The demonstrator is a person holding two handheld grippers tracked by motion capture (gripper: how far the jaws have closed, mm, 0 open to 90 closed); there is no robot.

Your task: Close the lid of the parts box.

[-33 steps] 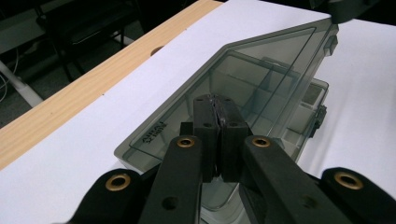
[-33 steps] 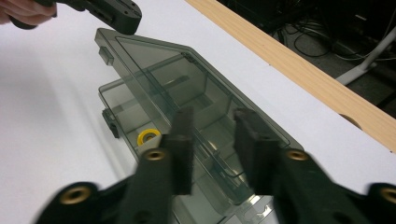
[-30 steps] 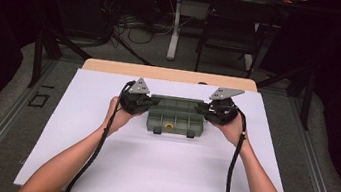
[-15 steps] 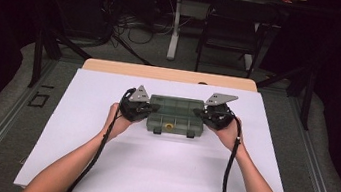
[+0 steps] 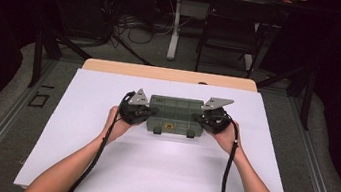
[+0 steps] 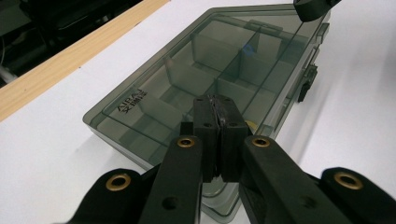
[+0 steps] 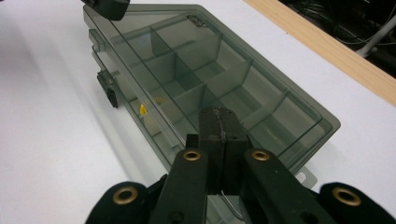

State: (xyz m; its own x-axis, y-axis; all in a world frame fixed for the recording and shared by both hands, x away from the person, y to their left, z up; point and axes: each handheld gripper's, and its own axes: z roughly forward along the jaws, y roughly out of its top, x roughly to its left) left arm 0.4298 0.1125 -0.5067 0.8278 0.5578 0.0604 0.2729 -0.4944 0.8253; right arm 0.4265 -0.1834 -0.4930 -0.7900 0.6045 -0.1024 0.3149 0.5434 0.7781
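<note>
A smoky grey see-through compartment box (image 5: 174, 115) lies shut on the white table cover, its two black latches (image 5: 174, 133) facing the person. My left gripper (image 5: 145, 113) is at the box's left end and my right gripper (image 5: 204, 120) at its right end. In the left gripper view the pads meet, shut with nothing between them (image 6: 218, 106), just over the lid (image 6: 210, 65). The right gripper (image 7: 219, 119) is likewise shut and empty over the lid (image 7: 201, 60). A small yellow piece (image 7: 143, 110) sits in a front compartment.
The white cover (image 5: 157, 175) spreads over the table, and a strip of wooden tabletop (image 5: 171, 74) shows at the far edge. Cables trail from both grippers along the forearms. A chair (image 5: 230, 33) and desk legs stand on the dark floor beyond.
My right gripper has sunk a little onto the box's right end. The left gripper and the box have stayed where they were.
</note>
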